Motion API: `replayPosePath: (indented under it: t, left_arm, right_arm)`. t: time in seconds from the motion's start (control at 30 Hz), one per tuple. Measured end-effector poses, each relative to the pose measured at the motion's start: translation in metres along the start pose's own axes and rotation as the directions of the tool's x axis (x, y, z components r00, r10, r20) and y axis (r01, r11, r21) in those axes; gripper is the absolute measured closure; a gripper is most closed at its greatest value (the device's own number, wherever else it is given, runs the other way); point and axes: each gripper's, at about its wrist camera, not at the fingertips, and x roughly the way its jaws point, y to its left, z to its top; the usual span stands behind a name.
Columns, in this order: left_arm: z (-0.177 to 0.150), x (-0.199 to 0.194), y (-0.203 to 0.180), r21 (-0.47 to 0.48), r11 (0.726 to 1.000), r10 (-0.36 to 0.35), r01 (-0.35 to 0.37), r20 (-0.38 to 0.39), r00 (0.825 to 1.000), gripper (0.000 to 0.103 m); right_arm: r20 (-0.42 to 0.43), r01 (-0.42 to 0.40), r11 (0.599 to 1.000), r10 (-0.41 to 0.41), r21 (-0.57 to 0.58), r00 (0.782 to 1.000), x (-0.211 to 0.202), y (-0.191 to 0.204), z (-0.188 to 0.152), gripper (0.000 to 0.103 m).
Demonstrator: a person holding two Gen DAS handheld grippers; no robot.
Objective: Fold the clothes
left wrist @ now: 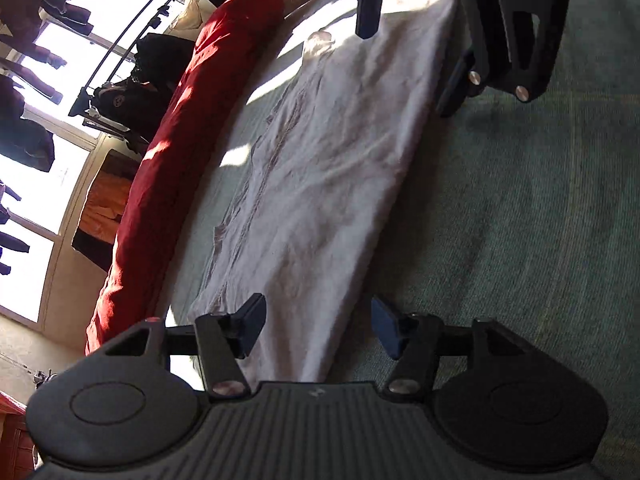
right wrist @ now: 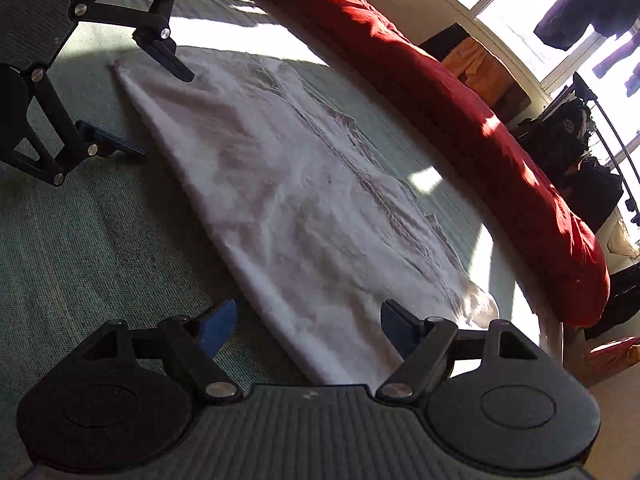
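1. Pale garment [left wrist: 320,184], seemingly already folded into a long strip, flat on green bed cover [left wrist: 520,240].
2. Left claw [left wrist: 318,326], right claw [right wrist: 308,326]: both apart, empty, at opposite ends.
3. Either another fold due or strip finished; unclear.

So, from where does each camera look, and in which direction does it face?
Left wrist: sits on the left gripper, low over one end of the white garment, looking along it toward the right gripper at the far end; both grippers open.
Right wrist: sits on the right gripper, looking the opposite way along the white garment toward the left gripper.
Shared: the garment, the green bedcover, the red bolster, the window with hanging clothes.
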Motion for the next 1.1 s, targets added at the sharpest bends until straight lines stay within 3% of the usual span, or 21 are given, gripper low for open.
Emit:
replayPosePath:
  t: [0.1, 0.3, 0.57, 0.67, 0.8, 0.97, 1.1]
  left_arm:
    - [0.007, 0.011, -0.002, 0.048, 0.999, 0.024, -0.026, 0.037, 0.999, 0.043]
    - [0.008, 0.030, 0.007, 0.092, 0.993, 0.061, -0.067, 0.068, 0.996, 0.035]
    - [-0.047, 0.057, 0.032, 0.113, 0.986, 0.132, -0.124, -0.065, 0.989, 0.034]
    - [-0.055, 0.067, 0.039, 0.112, 0.984, 0.153, -0.142, -0.099, 0.983, 0.033]
    - [-0.044, 0.087, 0.042, 0.140, 0.977, 0.173, -0.160, -0.087, 0.981, 0.033]
    - [-0.034, 0.100, 0.044, 0.174, 0.971, 0.181, -0.167, -0.069, 0.981, 0.034]
    - [-0.045, 0.090, 0.037, 0.268, 0.947, 0.193, -0.178, -0.032, 0.981, 0.034]
  right_arm:
    - [0.041, 0.043, 0.993, -0.039, -0.109, 0.998, 0.012, 0.018, 0.007, 0.020]
    - [0.090, 0.117, 0.976, -0.102, -0.181, 0.991, 0.030, 0.020, 0.014, 0.013]
    - [-0.017, 0.264, 0.932, -0.277, -0.249, 0.961, 0.049, -0.036, -0.045, 0.011]
    - [-0.035, 0.282, 0.929, -0.299, -0.241, 0.954, 0.055, -0.046, -0.053, 0.011]
    - [-0.057, 0.306, 0.924, -0.327, -0.230, 0.943, 0.064, -0.060, -0.063, 0.011]
    - [0.009, 0.296, 0.924, -0.303, -0.243, 0.953, 0.083, -0.054, -0.037, 0.012]
    - [0.033, 0.278, 0.914, -0.281, -0.296, 0.959, 0.083, -0.050, -0.033, 0.023]
